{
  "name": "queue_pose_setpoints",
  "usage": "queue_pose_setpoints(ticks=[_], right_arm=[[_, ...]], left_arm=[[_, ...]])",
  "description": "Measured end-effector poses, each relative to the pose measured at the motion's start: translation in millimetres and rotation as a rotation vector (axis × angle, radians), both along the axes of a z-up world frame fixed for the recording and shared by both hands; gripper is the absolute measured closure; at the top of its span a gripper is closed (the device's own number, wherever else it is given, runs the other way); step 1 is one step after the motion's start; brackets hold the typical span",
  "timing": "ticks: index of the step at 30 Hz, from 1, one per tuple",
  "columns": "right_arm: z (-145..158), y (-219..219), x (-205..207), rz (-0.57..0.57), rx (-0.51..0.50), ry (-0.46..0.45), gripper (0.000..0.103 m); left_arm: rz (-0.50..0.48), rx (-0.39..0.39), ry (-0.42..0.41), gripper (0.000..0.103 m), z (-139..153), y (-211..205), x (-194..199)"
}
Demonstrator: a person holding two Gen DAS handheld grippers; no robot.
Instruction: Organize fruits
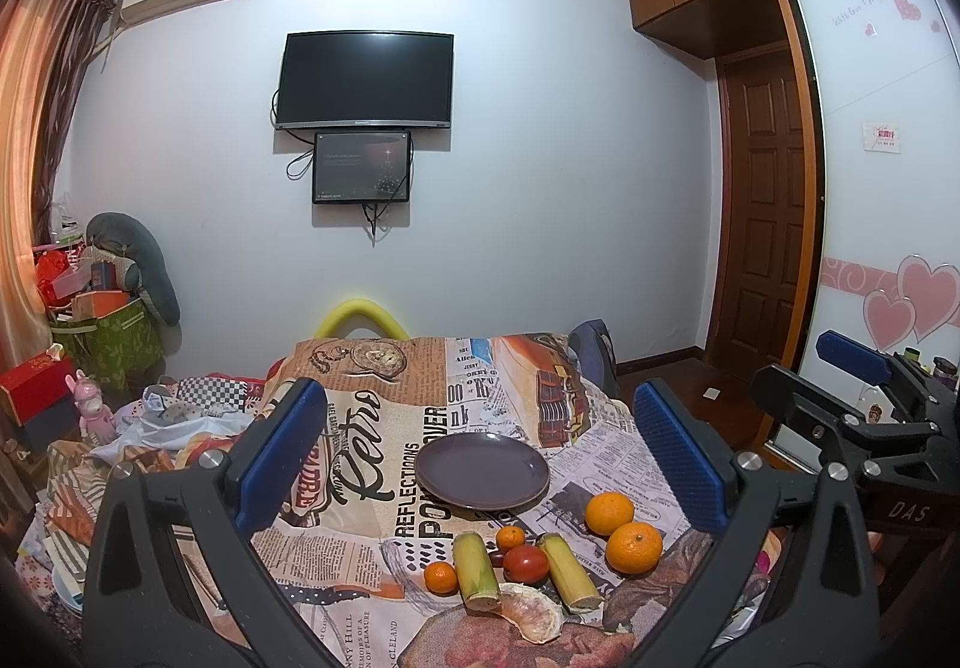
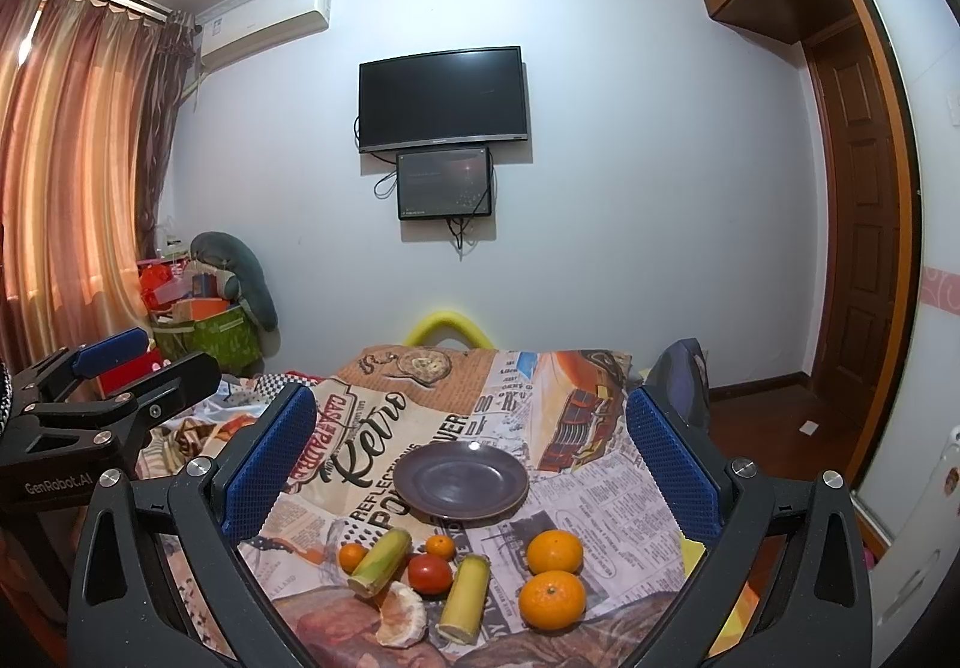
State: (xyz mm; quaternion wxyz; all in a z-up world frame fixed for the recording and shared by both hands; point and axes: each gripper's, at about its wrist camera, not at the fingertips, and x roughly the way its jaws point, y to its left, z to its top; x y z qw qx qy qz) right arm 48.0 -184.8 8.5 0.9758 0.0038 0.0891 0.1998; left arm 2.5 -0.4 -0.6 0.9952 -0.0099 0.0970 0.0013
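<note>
Tabletop (image 1: 384, 488): covered by a soft cloth printed with newspaper and retro lettering, creased in places; its far edge drops off beyond the plate, and its right edge falls away just outside the right-hand finger in both views.

Left gripper (image 1: 480, 452): black plastic frame, blue ribbed pads. Fingers spread wide, nothing between them. Right gripper (image 2: 471, 458): same build, fingers likewise spread wide and empty. Each gripper shows at the edge of the other's view, side by side and apart.

Plate (image 1: 482, 470): round, shallow, dark purple glaze, smooth with a glint of light. Empty. Sits between the fingers and beyond the fruit, with bare cloth all round it.

Fruit, all on the cloth nearer than the plate, between the finger bases:
- Two large oranges (image 1: 609, 513) (image 1: 633, 547), pebbled skin, touching, toward the right-hand finger.
- Two cane sticks (image 1: 476, 570) (image 1: 569, 572), pale yellow-green cylinders with cut ends, lying either side of the tomato.
- Peeled citrus piece (image 1: 533, 613), pale, pithy, nearest the camera, just beside the left stick's cut end.
- Tomato (image 1: 525, 562), red, smooth, glossy, centre of the group.
- Two small oranges (image 1: 441, 577) (image 1: 510, 538): one outside the left stick, one just beyond the tomato.

Open cloth lies left of the group, toward the left-hand finger.
</note>
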Motion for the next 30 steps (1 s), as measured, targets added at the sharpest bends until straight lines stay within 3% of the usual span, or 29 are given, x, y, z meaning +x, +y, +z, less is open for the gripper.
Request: queue_pose_setpoints(ticks=[22, 30], right_arm=[[0, -1, 0, -0.004, 0.002, 0.003, 0.0], [-11, -2, 18, -0.035, -0.024, 0.058, 0.0]], left_arm=[[-0.004, -0.001, 0.007, 0.0, -4, 2, 3], [-0.017, -0.006, 0.068, 0.0, -17, 3, 29]])
